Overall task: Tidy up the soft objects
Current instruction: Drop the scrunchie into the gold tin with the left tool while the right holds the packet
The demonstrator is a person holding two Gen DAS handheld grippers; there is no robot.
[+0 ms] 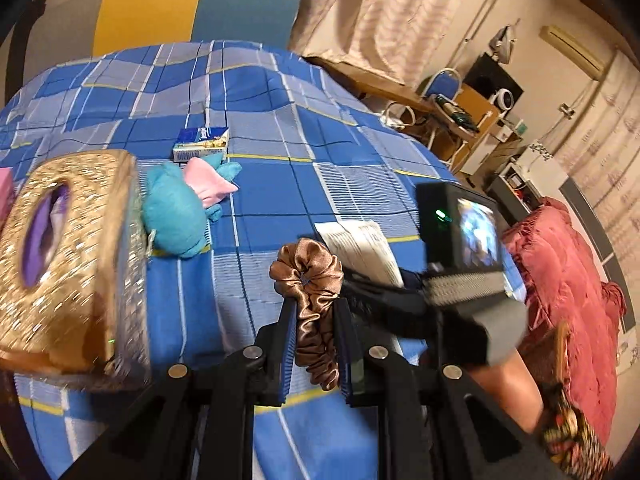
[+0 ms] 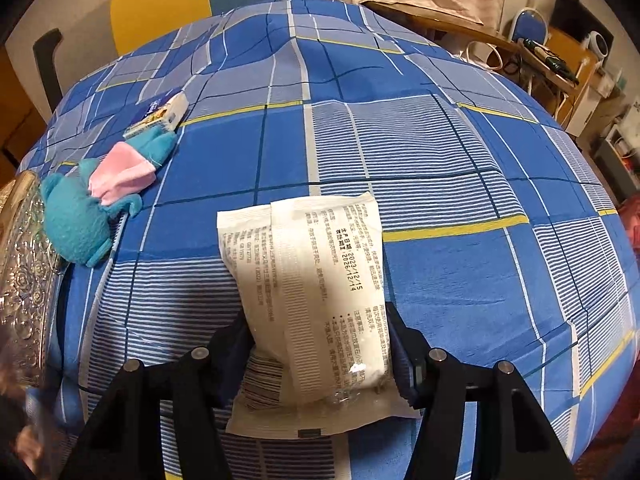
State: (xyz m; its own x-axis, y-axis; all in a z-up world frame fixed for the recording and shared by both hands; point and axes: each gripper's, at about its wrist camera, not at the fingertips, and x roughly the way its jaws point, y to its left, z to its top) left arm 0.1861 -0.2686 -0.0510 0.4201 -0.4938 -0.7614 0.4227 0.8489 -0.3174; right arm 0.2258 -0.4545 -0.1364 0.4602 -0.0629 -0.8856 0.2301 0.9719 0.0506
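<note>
Blue checked bedspread (image 2: 440,184), mid-task. Left gripper (image 1: 316,320) pinches a brown satin scrunchie (image 1: 308,280) narrowly; right gripper (image 2: 320,344) clasps a white packet (image 2: 312,280) (printed dates 2023/12/15 and 2026/12/14). Both are lifted, neither stowed. A teal plush toy (image 2: 80,216) and small carton (image 1: 202,144) remain beside the gold tissue box (image 1: 68,240).

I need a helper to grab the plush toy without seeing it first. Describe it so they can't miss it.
On the blue plaid bedspread, look beside the glittery gold tissue box. The teal plush toy lies right against its side. It alone is fuzzy, with a pink cloth piece; the small carton past it is stiff and printed.
</note>
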